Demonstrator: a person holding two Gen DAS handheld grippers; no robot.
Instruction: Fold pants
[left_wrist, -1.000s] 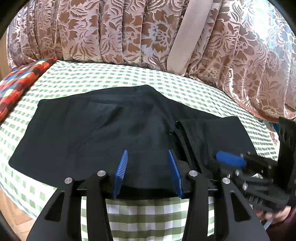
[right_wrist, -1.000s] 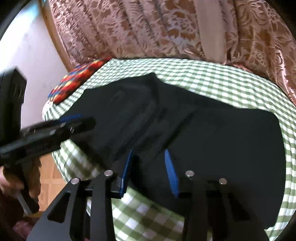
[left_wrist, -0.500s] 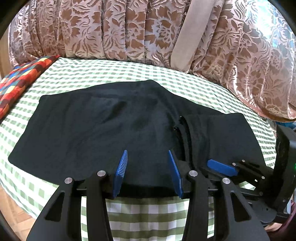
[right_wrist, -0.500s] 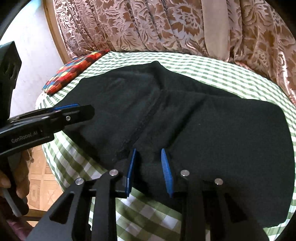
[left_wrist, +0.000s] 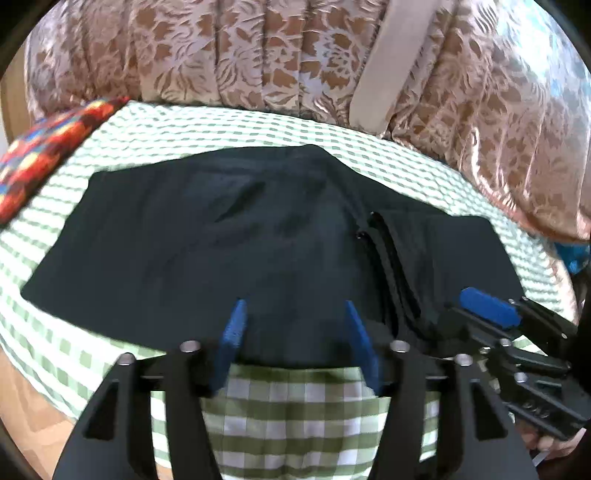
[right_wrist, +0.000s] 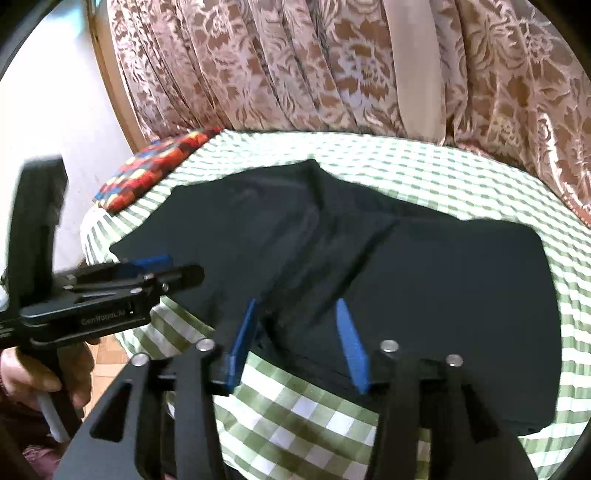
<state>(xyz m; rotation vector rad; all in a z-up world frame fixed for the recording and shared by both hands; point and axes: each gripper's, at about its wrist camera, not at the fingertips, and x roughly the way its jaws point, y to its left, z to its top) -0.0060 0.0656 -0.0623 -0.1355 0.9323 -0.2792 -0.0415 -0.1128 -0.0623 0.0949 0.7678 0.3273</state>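
Between the blue fingers of the left gripper (left_wrist: 293, 328) the near hem of the black pants (left_wrist: 229, 243) is lying flat on the checked cloth (left_wrist: 295, 417), and the jaws are standing spread with nothing pinched. Just to its right, the right gripper (right_wrist: 297, 330) is hovering over the same hem, its jaws also parted and empty, straddling a raised seam that is running away from it toward the far edge. The pants are stretching wide across the table ahead of both tools, reaching left toward a patchwork cushion (right_wrist: 155, 170) and right toward the curtain (left_wrist: 295, 62).

Several risks are showing, as a judgement. Both grippers are sitting close together near the middle of the hem, so a lift from here is likely leaving the outer ends dragging and the fold going crooked. The cloth underneath is loose and hanging over the near edge; jaws closing too low are liable to be catching it along with the pants. The ridge ahead of the right gripper is thick, so a shallow bite may be slipping off or taking one layer only.
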